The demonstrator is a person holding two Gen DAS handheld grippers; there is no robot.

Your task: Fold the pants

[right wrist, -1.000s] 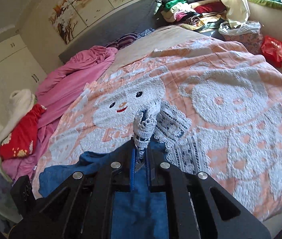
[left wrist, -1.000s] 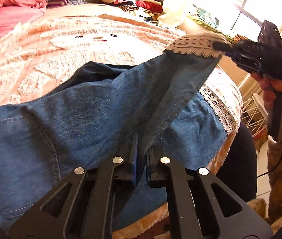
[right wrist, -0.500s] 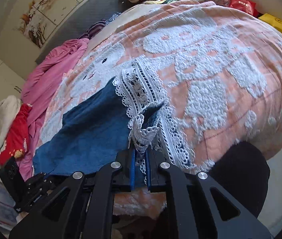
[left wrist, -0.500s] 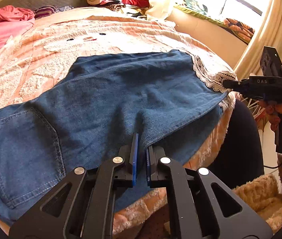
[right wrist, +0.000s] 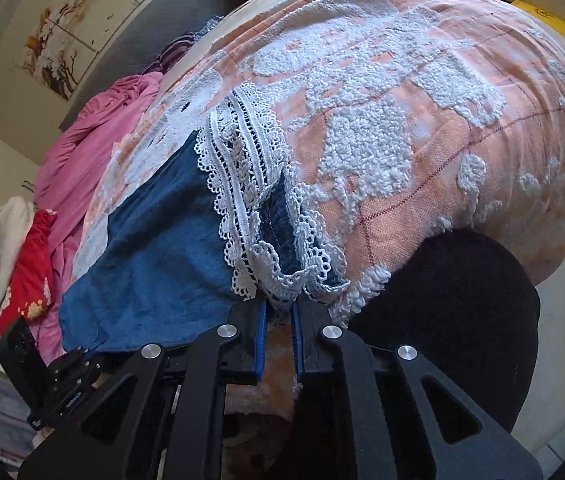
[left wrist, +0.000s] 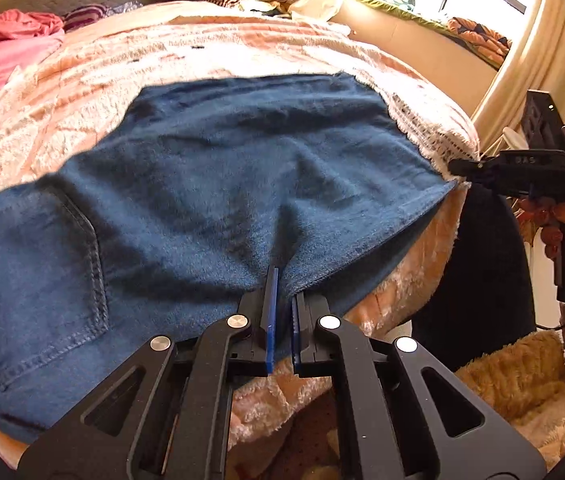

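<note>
swung down since a second back: lace hem (right wrist: pixel 258 216) of the pants (left wrist: pixel 242 168), then held up in the air, now laid over the other leg near the bed's (right wrist: pixel 422 128) right front edge. pants flat, folded lengthwise along the front edge. left tongs (left wrist: pixel 281 304) clenched on the denim edge. right tongs (right wrist: pixel 279 312) just cracked apart, lace between the pads; grip on it cannot tell. to do well: line hems up, release fully, back out level without dragging lace, smooth the crease.
</note>
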